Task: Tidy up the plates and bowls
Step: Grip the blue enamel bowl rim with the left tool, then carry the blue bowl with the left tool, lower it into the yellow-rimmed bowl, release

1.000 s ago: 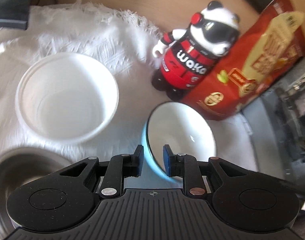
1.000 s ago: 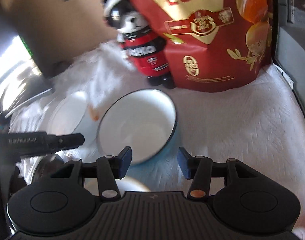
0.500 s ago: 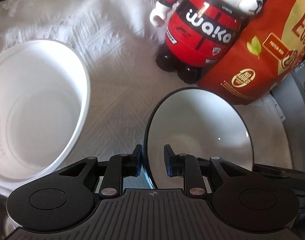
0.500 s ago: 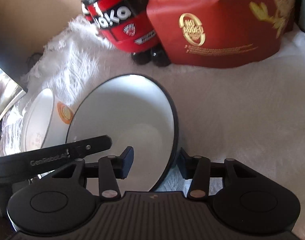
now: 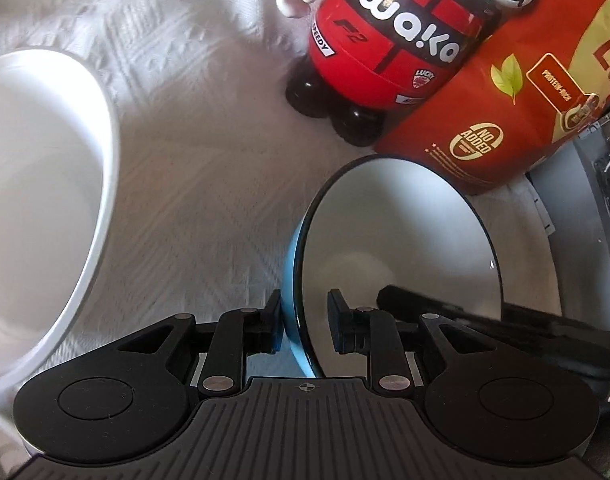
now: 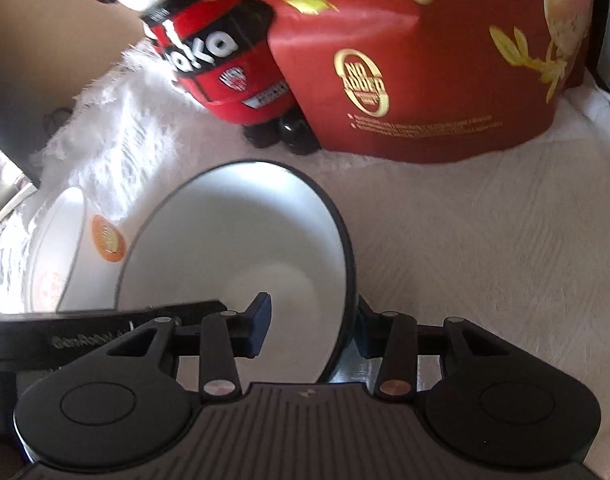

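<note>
Two grippers straddle opposite sides of one blue bowl (image 5: 401, 264), and that is where the trouble could start. The left gripper (image 5: 305, 322) has the bowl's left rim between its fingers, the outer pad against the blue wall and the inner pad standing clear of the white inside, so it is open and not yet pinching. The right gripper (image 6: 311, 326) has the right rim between its fingers and its jaws are closing; the inner pad is apart from the wall, and the outer one sits behind the rim where contact is hard to judge. If one side bites before the other, the bowl could tip or slide across the cloth toward the larger white bowl (image 5: 45, 208) beyond the left gripper's outer finger, or skid ahead of the fingertips into the red snack bag (image 6: 425, 72) and the panda figure (image 5: 389, 48) leaning beside it. A thin rim held by partial pinches could also slip out on lifting. Everything rests on a white textured cloth (image 6: 485, 220), soft and fringed at its far edge, over a tan tabletop (image 6: 45, 32), in bright patchy sunlight.
</note>
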{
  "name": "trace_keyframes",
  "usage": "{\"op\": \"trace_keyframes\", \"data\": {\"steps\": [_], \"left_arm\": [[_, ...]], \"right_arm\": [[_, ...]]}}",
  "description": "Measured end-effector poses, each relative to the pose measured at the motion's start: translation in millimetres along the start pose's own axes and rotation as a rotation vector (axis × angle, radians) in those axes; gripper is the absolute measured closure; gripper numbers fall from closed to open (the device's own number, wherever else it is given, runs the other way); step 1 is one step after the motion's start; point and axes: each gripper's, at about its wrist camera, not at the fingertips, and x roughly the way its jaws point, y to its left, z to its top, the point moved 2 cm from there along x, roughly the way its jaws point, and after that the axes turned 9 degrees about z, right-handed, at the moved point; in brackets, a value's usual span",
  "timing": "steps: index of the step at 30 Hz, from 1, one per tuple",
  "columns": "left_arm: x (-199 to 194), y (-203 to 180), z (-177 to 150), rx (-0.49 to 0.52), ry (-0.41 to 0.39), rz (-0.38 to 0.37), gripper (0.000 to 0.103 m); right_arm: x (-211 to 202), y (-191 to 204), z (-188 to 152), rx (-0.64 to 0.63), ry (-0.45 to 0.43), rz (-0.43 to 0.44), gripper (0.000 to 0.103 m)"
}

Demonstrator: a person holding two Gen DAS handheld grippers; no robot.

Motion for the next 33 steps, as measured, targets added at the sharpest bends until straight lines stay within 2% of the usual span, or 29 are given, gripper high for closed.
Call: {"op": "trace_keyframes", "data": {"steps": [6,16,20,26,33], "left_arm": [[8,0,9,-0.003,0.007,-0.012,0.079],[6,-8,9,0.016,0.024,0.021,0.078],[-15,-14,8,0.057,-0.024,0.028,0.078],[-62,-16,5,0.037,-0.101,0.023,0.076],[-102,-13,-19,0.02,-0.099,0.004,0.074]], "right_arm": [[1,-1,-2,-0.007,0.014,0.014,0.058],[-1,0,-3,0.005,0.005,0.012,0.058],[-11,8,-3,-0.019,-0.01,0.003,0.058],[-45,30,-2,-0.037,-0.059,0.043,0.058],[-81,52,-13,-0.072,-0.085,0.07,0.058]]}}
